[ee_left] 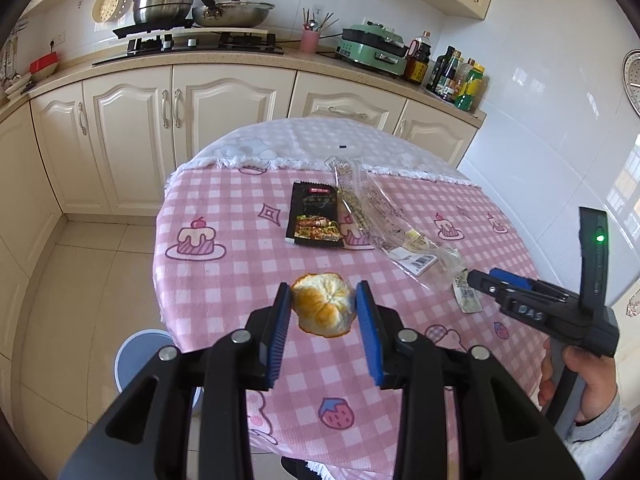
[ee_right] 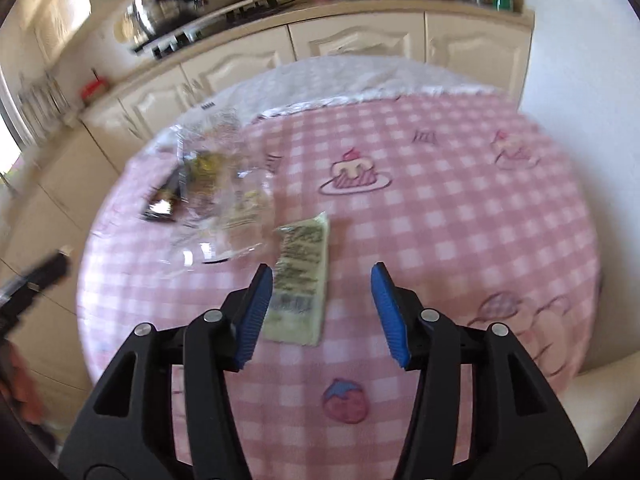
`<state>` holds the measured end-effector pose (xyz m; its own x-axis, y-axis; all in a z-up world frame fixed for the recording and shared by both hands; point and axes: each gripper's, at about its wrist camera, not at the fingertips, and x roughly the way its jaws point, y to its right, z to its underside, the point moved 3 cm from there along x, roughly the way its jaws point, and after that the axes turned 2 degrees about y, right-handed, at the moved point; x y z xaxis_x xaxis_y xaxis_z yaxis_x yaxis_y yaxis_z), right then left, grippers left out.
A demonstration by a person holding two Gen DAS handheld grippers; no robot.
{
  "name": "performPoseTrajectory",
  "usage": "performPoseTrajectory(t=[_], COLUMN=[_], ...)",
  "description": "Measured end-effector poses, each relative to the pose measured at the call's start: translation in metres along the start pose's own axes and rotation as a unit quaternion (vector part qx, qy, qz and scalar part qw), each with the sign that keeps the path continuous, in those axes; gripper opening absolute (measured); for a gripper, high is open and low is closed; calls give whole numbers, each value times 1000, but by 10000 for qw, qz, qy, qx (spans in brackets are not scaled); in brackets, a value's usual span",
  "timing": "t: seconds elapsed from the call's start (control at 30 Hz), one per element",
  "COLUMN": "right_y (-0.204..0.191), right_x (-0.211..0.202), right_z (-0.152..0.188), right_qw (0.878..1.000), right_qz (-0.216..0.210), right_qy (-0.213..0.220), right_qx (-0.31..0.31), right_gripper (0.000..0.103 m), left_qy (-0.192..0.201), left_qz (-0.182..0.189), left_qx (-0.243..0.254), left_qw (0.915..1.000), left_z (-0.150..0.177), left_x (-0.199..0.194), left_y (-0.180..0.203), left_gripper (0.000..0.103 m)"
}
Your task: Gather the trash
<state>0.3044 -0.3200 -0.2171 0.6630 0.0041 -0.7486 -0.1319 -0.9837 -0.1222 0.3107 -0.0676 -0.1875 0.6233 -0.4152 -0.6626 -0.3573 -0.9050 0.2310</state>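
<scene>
A: Left gripper [ee_left: 323,305], black with blue pads, is clamped on a curled orange-and-white citrus peel [ee_left: 323,305], lifted over the near left edge of the round pink-checked tablecloth [ee_left: 224,204].

B: And the right gripper [ee_right: 322,312]?

A: Jaws apart, nothing gripped. A flat pale-green printed sachet [ee_right: 302,280] lies on the cloth just beside its left pad (that view is blurred).

B: Anything else there?

A: A black snack packet [ee_left: 316,216] and a crumpled clear plastic wrapper [ee_left: 384,220], side by side towards the far edge.
</scene>
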Motion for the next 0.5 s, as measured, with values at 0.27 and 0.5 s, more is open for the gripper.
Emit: performPoseTrajectory(t=[0.27,0.5], right_y=[-18,-5], right_x=[27,13], right_z=[-5,-2], right_qw=[9969,9994], right_qz=[451,188], right_qy=[-147,105], right_qx=[-625,-275], right_gripper=[32,15], left_qy=[-50,7], left_qz=[-47,63], left_qx=[7,-110], left_qw=[10000,9999], left_z=[3,1], left_x=[1,-2], left_y=[-5,-12], left_gripper=[32,32])
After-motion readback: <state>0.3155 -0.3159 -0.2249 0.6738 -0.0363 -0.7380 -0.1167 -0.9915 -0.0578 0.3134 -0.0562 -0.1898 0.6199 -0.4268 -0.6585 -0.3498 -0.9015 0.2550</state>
